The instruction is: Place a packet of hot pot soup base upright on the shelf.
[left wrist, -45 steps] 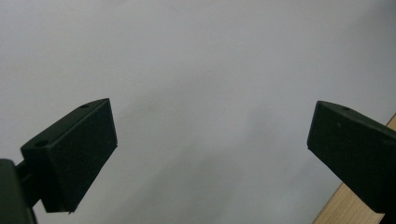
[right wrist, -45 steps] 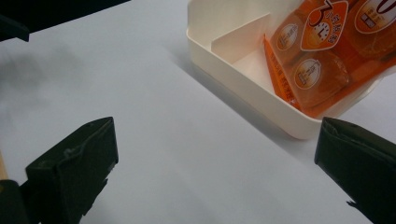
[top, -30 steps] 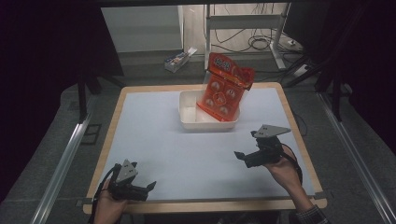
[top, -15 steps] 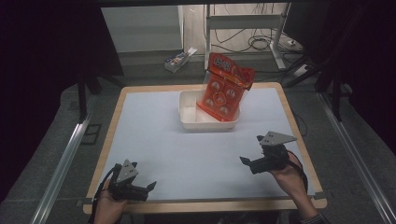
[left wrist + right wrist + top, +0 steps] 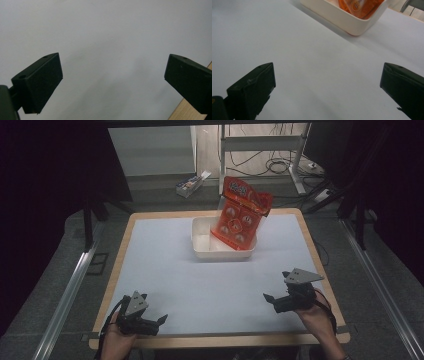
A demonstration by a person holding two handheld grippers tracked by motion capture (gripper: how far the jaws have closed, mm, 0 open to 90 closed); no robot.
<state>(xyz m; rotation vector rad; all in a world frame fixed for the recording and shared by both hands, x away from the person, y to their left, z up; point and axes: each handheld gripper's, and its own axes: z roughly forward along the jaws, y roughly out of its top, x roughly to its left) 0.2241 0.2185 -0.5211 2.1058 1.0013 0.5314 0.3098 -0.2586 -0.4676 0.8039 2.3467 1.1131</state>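
Both hand-held grippers empty, jaws spread, low over the table.
Left hand-held gripper and right hand-held gripper sit well apart from the red packet leaning in the white tub.

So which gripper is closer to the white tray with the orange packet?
Right. The right gripper sits near the table's front right, below the white tray; the left gripper is at the front left corner, farther off diagonally.

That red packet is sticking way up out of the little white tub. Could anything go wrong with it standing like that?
Possibly. The red packet stands tilted in the white tub, rising well above its rim, so a nudge could tip it out or shift the tub. Both grippers, the left gripper and the right gripper, are open and far back at the near table edge, so neither is steadying it.
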